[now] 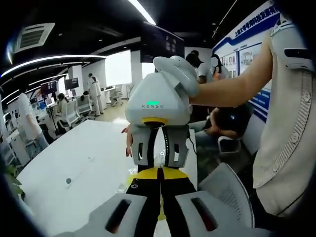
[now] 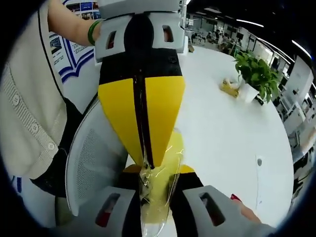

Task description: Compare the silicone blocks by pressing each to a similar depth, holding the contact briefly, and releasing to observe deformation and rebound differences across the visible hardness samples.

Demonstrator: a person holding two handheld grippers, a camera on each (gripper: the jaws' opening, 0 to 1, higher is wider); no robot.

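A pale yellow silicone block [image 2: 157,200] in clear plastic wrap sits between the jaws of my right gripper [image 2: 158,173], which is shut on it. My left gripper [image 2: 147,163] comes down from the top of the right gripper view with its yellow jaws shut together, the tip touching the block's top. In the left gripper view my left gripper [image 1: 159,170] points at the white body of the right gripper [image 1: 159,157], held by a hand. A bit of crinkled wrap on the block [image 1: 160,159] shows between them; most of the block is hidden.
Both grippers hover over the edge of a long white table [image 2: 222,128]. A potted plant [image 2: 256,74] and a small yellow object [image 2: 228,88] stand at its far end. A grey mesh office chair [image 2: 94,158] and the person's cream cardigan [image 2: 24,113] are close by.
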